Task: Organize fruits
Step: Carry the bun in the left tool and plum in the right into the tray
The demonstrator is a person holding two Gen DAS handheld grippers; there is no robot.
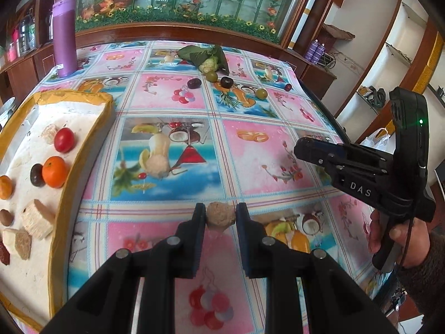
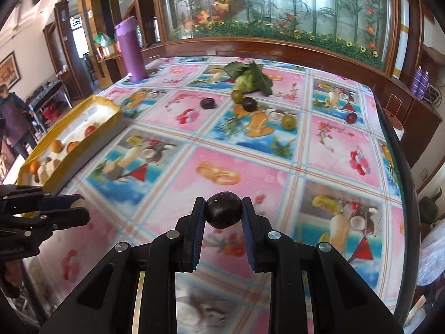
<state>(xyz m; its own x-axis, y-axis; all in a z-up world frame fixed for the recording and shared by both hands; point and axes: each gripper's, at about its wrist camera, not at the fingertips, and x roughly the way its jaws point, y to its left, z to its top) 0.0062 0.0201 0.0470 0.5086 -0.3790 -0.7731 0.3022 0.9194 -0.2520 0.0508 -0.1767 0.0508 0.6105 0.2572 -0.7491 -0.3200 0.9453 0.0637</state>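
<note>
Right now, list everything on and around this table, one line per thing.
tray: one, yellow-rimmed, white inside, table's left edge
oranges: three, orange, in tray
tomato: one, red, in tray
purple bottle: one, far left corner
leafy fruit: one, green leaves, far middle
green fruits: two, near the leaves
dark fruits: two loose, near the leaves
tablecloth: one, pink and blue fruit print
left gripper: shut on brown rough fruit
right gripper: shut on dark round fruit
</note>
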